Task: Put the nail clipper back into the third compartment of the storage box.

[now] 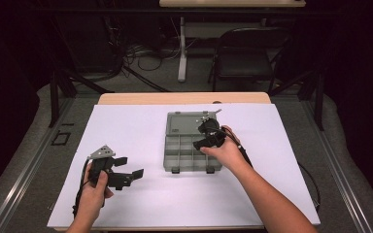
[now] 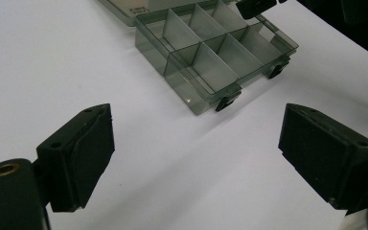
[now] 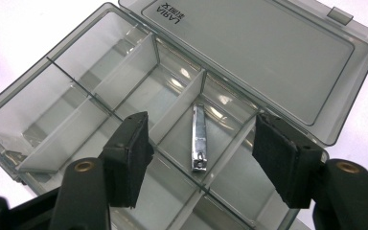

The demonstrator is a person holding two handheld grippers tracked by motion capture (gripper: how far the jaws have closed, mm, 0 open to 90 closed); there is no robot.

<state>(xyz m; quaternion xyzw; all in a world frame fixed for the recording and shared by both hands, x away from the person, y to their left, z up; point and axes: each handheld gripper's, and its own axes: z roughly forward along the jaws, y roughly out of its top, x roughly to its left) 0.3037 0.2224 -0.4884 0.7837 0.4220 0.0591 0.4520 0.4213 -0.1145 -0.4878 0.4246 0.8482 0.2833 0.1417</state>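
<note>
Bright white table sheet [image 1: 141,204], dark dim surroundings, soft shadows, mild blur.

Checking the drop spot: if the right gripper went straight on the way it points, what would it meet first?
Probably the nail clipper lying in a compartment of the open box, between the right gripper and its open jaws.

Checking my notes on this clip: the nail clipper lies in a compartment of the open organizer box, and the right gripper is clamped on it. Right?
Not quite. The nail clipper does lie in a compartment of the open organizer box, but the right gripper is open, its pads clear of the clipper. The right gripper view shows this.
</note>
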